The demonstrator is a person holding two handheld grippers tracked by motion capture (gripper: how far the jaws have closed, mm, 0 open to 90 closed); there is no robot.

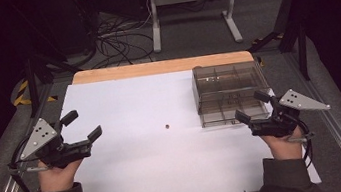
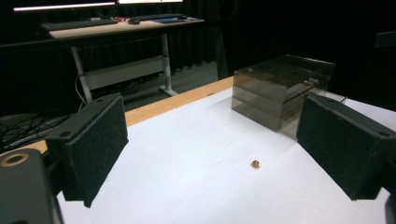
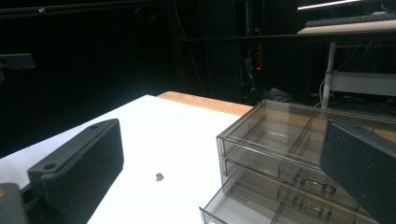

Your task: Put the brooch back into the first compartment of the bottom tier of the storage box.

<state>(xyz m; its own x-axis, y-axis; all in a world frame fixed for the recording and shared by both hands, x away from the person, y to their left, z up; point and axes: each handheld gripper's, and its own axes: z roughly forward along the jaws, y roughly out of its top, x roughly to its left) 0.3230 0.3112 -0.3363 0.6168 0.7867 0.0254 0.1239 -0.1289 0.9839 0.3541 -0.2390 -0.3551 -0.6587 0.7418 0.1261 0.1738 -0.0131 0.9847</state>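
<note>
A tiny brown object (image 1: 166,126) lies alone on the white table sheet (image 1: 143,170), near the middle. A smoky clear drawer box (image 1: 228,90) stands at the back right, its bottom drawer (image 1: 222,115) pulled out toward me. My left gripper (image 1: 83,124) hovers open at the left edge, well away from the object. My right gripper (image 1: 250,105) is open just in front of the pulled drawer. The left gripper view has the brown object (image 2: 255,164) and the box (image 2: 280,88) between wide jaws. In the right gripper view the object (image 3: 159,176) lies left of the box (image 3: 280,154).
A strip of bare wood (image 1: 162,67) runs along the table's far edge. Beyond it are the white legs of a desk (image 1: 190,2) and floor cables (image 1: 120,42). Metal rails (image 1: 340,132) frame the table's sides.
</note>
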